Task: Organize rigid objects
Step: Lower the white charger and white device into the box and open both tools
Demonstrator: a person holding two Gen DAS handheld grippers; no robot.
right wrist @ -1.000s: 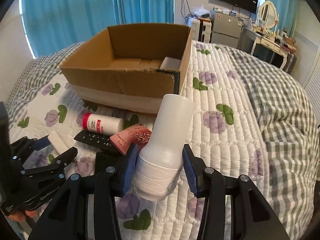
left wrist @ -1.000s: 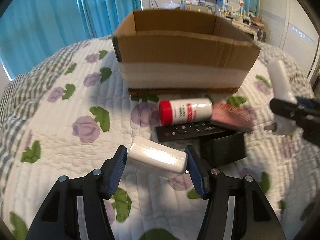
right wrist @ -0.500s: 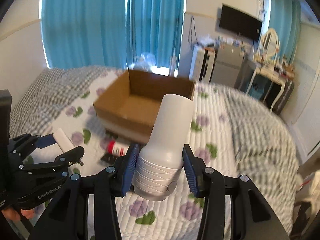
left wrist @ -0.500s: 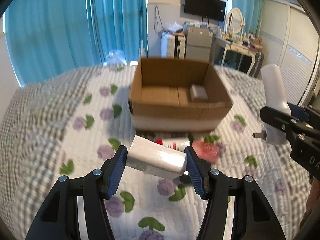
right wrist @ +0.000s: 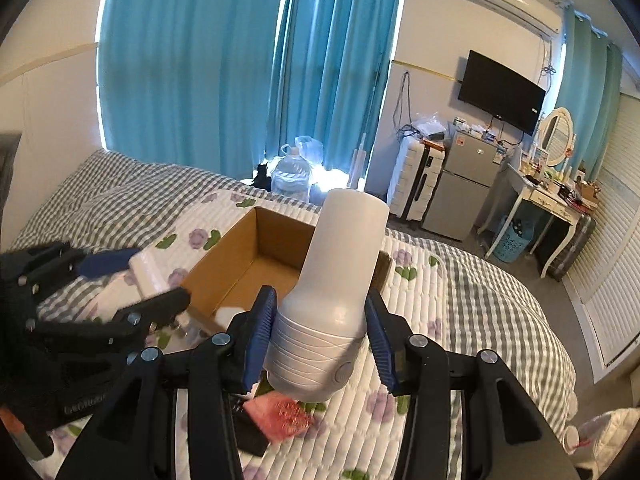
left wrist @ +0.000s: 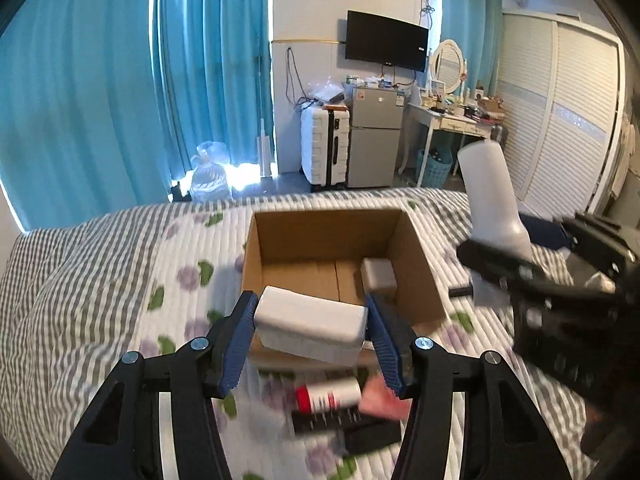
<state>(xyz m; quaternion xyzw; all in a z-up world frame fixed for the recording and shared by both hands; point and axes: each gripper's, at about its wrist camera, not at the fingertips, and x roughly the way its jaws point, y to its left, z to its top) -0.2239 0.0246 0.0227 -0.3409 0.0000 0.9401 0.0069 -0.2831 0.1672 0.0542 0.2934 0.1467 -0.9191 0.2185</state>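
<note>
Left wrist view: left gripper (left wrist: 310, 326) at lower centre, jaws set fairly wide and closing, a white rectangular block (left wrist: 310, 326) lying crosswise between them with both blue pads (left wrist: 236, 344) against its ends; block is in the air in front of the near wall of the open cardboard box (left wrist: 416, 252) at frame centre; a small grey-white box (left wrist: 378, 274) sits on the box floor at its right; below the jaws, blurred on the floral quilt (left wrist: 120, 280), a white bottle with red cap (left wrist: 328, 394), a pink packet (left wrist: 382, 400) and a dark remote (left wrist: 340, 424), all close together; right gripper (left wrist: 500, 272) comes in from the right edge, clamped on the lower part of a tall white bottle (left wrist: 486, 196) that stands nearly upright, tilted slightly left. Right wrist view: right gripper (right wrist: 320, 340) at lower centre, jaws at a moderate gap, blue pads pressed on the ribbed base of the tall white bottle (right wrist: 340, 272), its top pointing up and away over the cardboard box (right wrist: 240, 256); pink packet (right wrist: 280, 416) on the quilt under the bottle base; left gripper (right wrist: 136, 280) at left of frame, holding the white block (right wrist: 146, 274) just left of the box; blur hides how the pads meet it here.
</note>
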